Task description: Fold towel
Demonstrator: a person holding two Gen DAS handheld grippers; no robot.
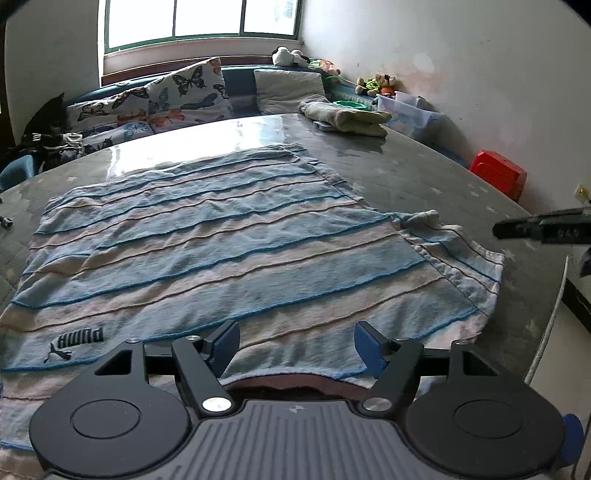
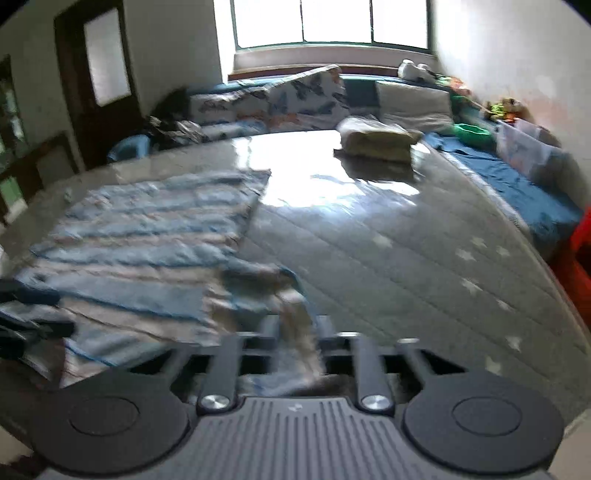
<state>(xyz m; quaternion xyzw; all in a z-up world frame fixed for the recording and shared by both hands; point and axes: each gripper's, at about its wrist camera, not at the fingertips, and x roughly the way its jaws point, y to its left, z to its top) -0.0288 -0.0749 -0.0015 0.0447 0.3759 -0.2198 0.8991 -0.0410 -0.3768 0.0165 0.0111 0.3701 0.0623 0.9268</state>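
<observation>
**Lying flat: towel on table, right gripper pinching its corner**

Left wrist view. Towel [image 1: 221,236], striped blue and pale, spreads flat across the grey table [image 1: 424,173]. A printed logo [image 1: 75,341] sits near its close left edge, upside down from here. Far right corner of the towel is rumpled and turned up. Left gripper [image 1: 295,345] hovers just over the near edge, jaws wide, nothing between the blue pads [image 1: 225,341]. Right gripper [image 1: 535,227] pokes in at the right margin, dark, near the rumpled corner; cannot tell its grip from this angle. Second folded cloth [image 1: 347,116] lies at the far end of the table, well apart from the towel. Butterfly pillow [image 1: 177,96] and grey pillow [image 1: 288,90] behind it, under the window [image 1: 199,22]. Red box [image 1: 498,175] by the wall at right.

Right wrist view. Blurred throughout. Right gripper [image 2: 295,328] has jaws drawn narrow on a strip of towel [image 2: 147,243]; the cloth rises from the table into the jaws and runs back between the fingers [image 2: 271,326]. Rest of the towel lies flat to the left. Bare table [image 2: 406,258] with pale star marks to the right. Folded cloth [image 2: 376,142] at the far end. Dark shape at the left margin, too blurred to name.
</observation>
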